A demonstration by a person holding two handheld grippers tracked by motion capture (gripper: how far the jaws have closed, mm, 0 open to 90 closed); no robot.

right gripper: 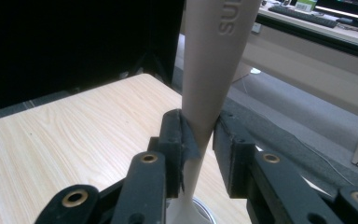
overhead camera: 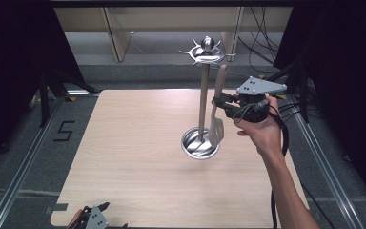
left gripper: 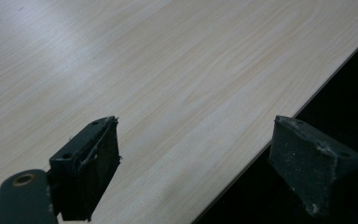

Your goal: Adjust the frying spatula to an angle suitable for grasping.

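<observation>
Here the right gripper (overhead camera: 219, 102) has its jaws clamped on the spatula (overhead camera: 217, 112), upright beside the stand (overhead camera: 203, 95), likely for hanging; the left gripper (overhead camera: 93, 217), near the bench (overhead camera: 133, 143) edge, gapes empty.

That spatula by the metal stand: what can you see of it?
The spatula has a beige, plastic-looking handle with raised lettering and a slotted metal blade. It hangs nearly upright, blade down over the stand's round base, beside the pole. The right gripper clamps its handle mid-length; its top nears the hook ring.
</observation>
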